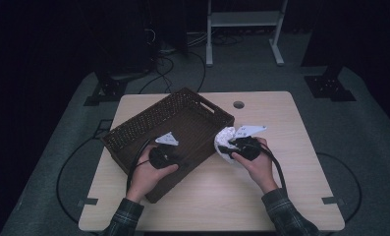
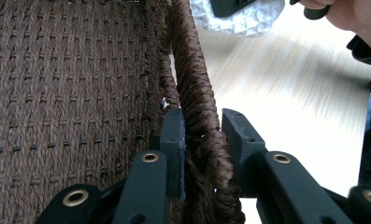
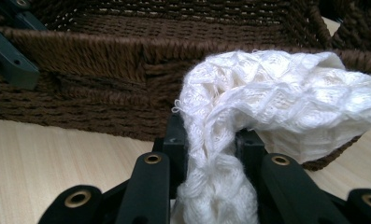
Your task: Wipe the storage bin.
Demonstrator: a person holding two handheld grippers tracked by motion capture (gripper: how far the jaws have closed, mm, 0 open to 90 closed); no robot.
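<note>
A dark brown woven basket (image 1: 128, 130) stands on the left half of the table. My left gripper (image 1: 178, 160) clamps its near right wall. In the left gripper view the braided rim (image 2: 195, 79) runs between the jaws of my left gripper (image 2: 204, 126), one pad inside and one outside. A white knitted cloth (image 1: 225, 136) hangs just outside the basket's right wall, with my right gripper (image 1: 226, 149) shut on it. In the right gripper view the cloth (image 3: 276, 93) bunches up between the jaws of my right gripper (image 3: 211, 140), in front of the basket's side (image 3: 103, 60).
The light wooden table (image 1: 281, 187) has bare room to the right and near the front edge. A round cable hole (image 1: 238, 104) sits near its far edge. Beyond the table stand a white frame (image 1: 241, 29) and dark stands, with cables on the floor.
</note>
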